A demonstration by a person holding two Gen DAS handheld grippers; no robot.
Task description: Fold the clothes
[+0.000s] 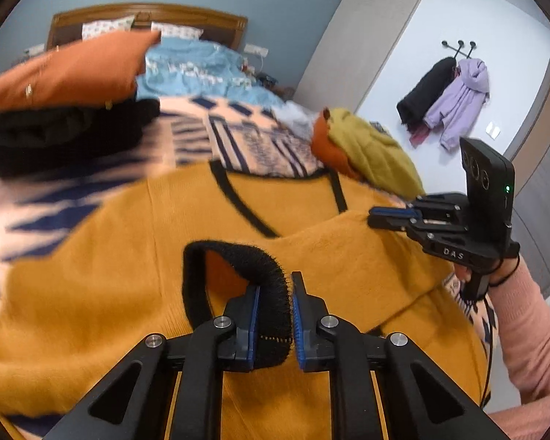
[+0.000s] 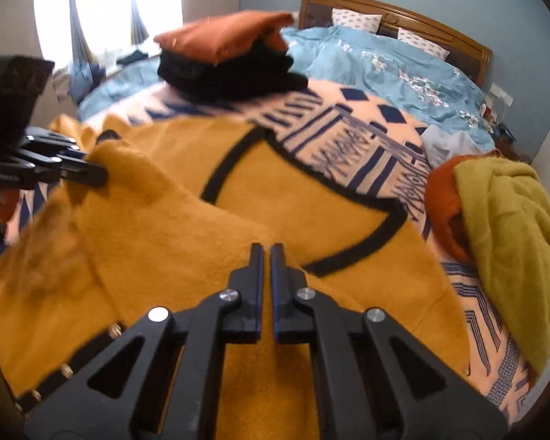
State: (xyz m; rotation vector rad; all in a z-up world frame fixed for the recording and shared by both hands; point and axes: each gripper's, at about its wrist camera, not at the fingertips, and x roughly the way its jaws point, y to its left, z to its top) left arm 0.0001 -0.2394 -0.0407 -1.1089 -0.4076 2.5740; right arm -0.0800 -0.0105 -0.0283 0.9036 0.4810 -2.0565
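Observation:
A mustard-yellow cardigan (image 1: pixel 102 275) with black trim lies spread on the patterned blanket (image 1: pixel 260 139). My left gripper (image 1: pixel 289 286) is shut on the black-trimmed sleeve cuff (image 1: pixel 245 256), held just above the cardigan body. In the right wrist view the left gripper (image 2: pixel 99 176) holds the sleeve at the left. My right gripper (image 2: pixel 267 253) is shut on a fold of the yellow cardigan (image 2: pixel 311 198) near its black-edged neckline (image 2: pixel 366 242). It also shows in the left wrist view (image 1: pixel 372 216) at the cardigan's right edge.
A folded stack of orange (image 2: pixel 223 35) and black (image 2: pixel 231 69) clothes sits at the far side of the blanket. A pile of olive-green (image 2: pixel 509 220) and rust clothes lies to the right. A blue duvet (image 2: pixel 385 55) and headboard are behind. Coats (image 1: pixel 454 102) hang on the wall.

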